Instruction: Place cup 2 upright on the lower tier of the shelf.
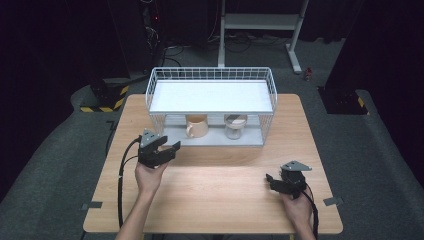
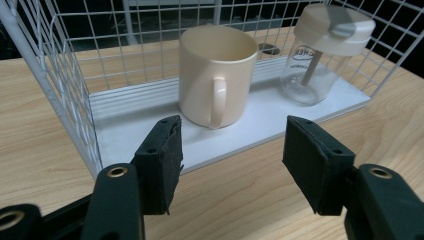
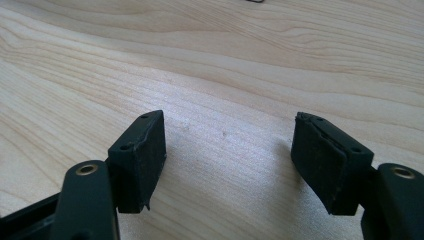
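Left fingers: standing wide apart with nothing between them, hovering over the tabletop just short of the rack.
Right fingers: also standing apart and gripping nothing, lying low over bare wood near the right front corner.
Mug: sitting upright on the rack's lower shelf, towards its left, under the white upper deck.
Direction from fingers: the mug is lying straight ahead of the left fingers and a little beyond them, with the shelf's front edge crossing in between.
Axis: the mug is standing vertical, mouth up; its handle is facing the left fingers, nearly centred in their gap.
Neighbour: a lidded jar is standing to the mug's right on the same shelf, apart from it.
Nearer hand: the left hand is sitting close to the mug; the right hand is resting well away from it.
Likely step: the left hand is probably lining up a level reach under the upper deck, so the fingers can close across the handle or the body.
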{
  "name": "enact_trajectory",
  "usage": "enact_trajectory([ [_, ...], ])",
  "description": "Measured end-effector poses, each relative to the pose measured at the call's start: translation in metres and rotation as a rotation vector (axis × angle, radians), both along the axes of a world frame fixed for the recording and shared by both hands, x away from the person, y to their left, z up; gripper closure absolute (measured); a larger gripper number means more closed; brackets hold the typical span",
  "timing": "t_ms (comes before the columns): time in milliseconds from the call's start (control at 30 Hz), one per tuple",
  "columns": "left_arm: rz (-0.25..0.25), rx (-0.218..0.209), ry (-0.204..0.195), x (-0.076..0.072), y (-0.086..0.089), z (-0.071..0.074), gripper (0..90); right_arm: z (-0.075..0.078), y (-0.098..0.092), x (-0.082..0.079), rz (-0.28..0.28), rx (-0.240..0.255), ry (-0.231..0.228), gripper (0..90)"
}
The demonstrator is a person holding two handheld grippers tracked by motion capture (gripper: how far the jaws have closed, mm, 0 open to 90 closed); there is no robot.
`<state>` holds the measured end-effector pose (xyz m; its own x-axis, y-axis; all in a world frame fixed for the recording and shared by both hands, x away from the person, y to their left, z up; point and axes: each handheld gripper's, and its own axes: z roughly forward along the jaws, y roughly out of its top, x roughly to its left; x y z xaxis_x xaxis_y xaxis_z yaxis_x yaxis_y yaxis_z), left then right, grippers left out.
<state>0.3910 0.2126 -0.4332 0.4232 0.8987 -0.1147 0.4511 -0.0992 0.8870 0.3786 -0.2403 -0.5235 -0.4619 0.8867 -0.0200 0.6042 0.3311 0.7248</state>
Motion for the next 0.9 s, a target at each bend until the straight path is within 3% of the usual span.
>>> enact_trajectory([
  [300,-0.001,-0.017,0.006,-0.013,0.006,0.001,41.2,0.000,0.000,0.000,0.000,0.001,0.000,30.3],
  [900,-0.012,-0.005,0.027,-0.035,0.010,0.000,41.0,0.000,0.000,0.000,0.000,0.000,0.000,30.3],
])
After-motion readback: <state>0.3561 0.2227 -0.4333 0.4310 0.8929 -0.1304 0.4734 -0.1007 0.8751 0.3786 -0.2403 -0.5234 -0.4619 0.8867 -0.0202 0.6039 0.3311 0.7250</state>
